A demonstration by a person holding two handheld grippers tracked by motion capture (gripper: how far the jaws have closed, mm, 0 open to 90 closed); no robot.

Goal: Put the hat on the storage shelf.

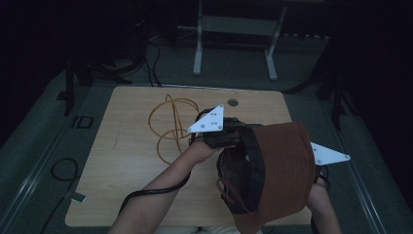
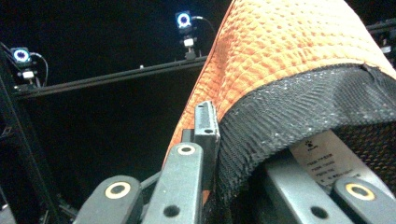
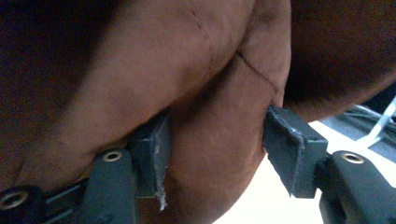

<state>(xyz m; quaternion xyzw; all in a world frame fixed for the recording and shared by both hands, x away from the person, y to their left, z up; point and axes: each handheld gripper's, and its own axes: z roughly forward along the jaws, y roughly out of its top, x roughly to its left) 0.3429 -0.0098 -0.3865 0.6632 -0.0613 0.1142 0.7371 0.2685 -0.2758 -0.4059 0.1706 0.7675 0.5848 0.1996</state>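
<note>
Two grippers worked on one hat (image 1: 287, 170), an orange-brown bucket hat with a black mesh lining, held up over the near right part of the table (image 1: 122, 161). In the high view the left forearm came in from the bottom edge and ran up and to the right, wrist bent inward, so that the left gripper (image 1: 229, 139) pointed right, into the hat's open mouth. Its grey plate faced up, and its cable trailed back along the forearm to the table's near edge. In the left gripper view the jaws were clamped tight on the hat's rim: one pad (image 2: 206, 128) pressed on the orange outside, the other sat inside against the mesh, beside a white label (image 2: 327, 161). The crown rose above and to the right of those jaws.

The right hand (image 1: 319, 197) sat low at the bottom right, mostly under the hat, with the right gripper (image 3: 217, 154) behind the brim and its plate (image 1: 328, 155) sticking out to the right. In the right gripper view the jaws stood about half apart with a fold of brown cloth hanging between them. The left pad (image 3: 152, 154) touched the cloth; the right pad stood just clear of it, so nothing was pinched there.

Beyond the left gripper, to its left, a coil of orange cord (image 1: 170, 122) lay on the table, well apart from the hat.
</note>
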